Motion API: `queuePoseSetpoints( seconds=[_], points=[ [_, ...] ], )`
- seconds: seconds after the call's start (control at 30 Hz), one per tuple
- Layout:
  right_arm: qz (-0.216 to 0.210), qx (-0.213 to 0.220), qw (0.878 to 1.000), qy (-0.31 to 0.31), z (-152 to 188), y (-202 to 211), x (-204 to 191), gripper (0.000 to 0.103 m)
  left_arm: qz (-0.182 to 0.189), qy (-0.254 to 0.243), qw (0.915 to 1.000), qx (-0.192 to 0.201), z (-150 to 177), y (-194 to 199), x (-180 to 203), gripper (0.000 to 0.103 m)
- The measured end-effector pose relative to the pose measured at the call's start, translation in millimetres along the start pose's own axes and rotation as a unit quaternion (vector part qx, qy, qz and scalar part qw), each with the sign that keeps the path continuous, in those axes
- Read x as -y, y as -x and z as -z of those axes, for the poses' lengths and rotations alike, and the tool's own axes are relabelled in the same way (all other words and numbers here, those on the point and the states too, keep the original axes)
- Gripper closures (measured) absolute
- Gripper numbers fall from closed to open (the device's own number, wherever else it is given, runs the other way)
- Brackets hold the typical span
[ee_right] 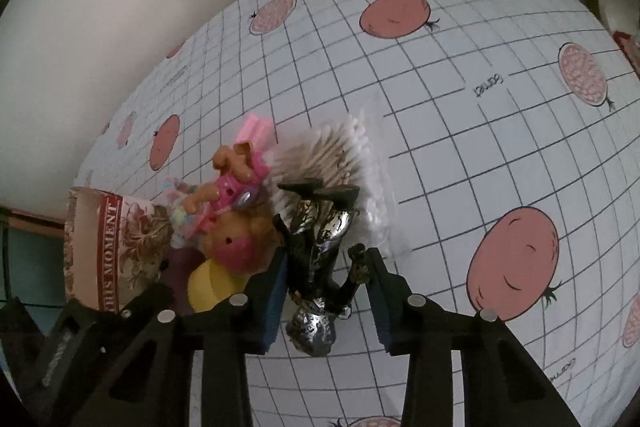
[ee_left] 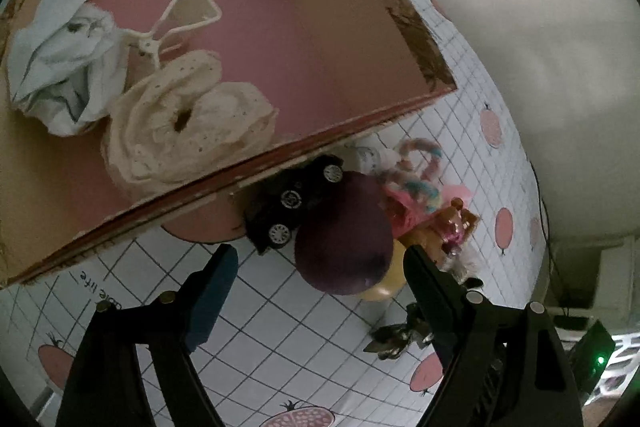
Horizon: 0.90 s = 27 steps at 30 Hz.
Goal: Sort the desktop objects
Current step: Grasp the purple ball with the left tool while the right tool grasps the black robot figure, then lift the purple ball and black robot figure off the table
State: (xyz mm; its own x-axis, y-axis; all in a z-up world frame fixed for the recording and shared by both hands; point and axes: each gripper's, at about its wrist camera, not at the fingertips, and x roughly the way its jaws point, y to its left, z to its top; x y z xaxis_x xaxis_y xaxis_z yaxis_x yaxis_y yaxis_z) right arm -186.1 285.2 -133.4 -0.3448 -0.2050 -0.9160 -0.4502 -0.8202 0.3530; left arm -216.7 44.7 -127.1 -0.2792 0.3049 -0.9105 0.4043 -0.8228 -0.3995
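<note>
The right gripper (ee_right: 326,277) straddles a black-and-silver metallic figurine (ee_right: 320,247) lying on the white grid-patterned tablecloth with pink fruit prints (ee_right: 460,155); its blue-padded jaws flank the figure, but whether the pads press on it cannot be told. Just beyond the figurine lie a bundle of cotton swabs (ee_right: 332,155) and a brown doll in pink clothes (ee_right: 236,195). The left gripper (ee_left: 320,267) hangs spread wide and empty above a dark purple ball (ee_left: 344,235), near a black toy car (ee_left: 292,203) and a pink-lined cardboard box (ee_left: 280,39) holding cream lace fabric (ee_left: 188,131)
</note>
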Motion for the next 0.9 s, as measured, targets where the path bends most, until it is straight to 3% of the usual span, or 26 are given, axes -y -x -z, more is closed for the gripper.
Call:
queuePoseSetpoints(
  seconds=[0.17,0.33,0.43,0.6,0.9],
  points=[
    [-0.009,-0.002,1.000,-0.006,-2.5,8.2,5.2,0.063,0.002,0.011,0.9999,-0.002,7.3,-5.1,0.1,0.024],
    [0.008,-0.026,1.000,-0.002,-4.6,0.1,15.3,0.063,-0.002,0.022,0.9997,0.010,11.7,-9.6,4.7,0.024],
    [-0.014,-0.045,0.999,-0.015,-4.0,-6.6,20.9,0.068,-0.007,0.024,0.9995,0.019,13.1,-11.7,8.3,0.024],
    [-0.017,-0.060,0.998,-0.005,-4.3,-12.7,22.6,0.068,-0.016,0.030,0.9991,0.023,13.6,-16.0,11.2,0.024],
    [-0.011,-0.060,0.998,0.010,-5.4,-11.5,23.3,0.070,-0.028,0.032,0.9985,0.034,15.2,-21.3,13.8,0.024]
  ],
)
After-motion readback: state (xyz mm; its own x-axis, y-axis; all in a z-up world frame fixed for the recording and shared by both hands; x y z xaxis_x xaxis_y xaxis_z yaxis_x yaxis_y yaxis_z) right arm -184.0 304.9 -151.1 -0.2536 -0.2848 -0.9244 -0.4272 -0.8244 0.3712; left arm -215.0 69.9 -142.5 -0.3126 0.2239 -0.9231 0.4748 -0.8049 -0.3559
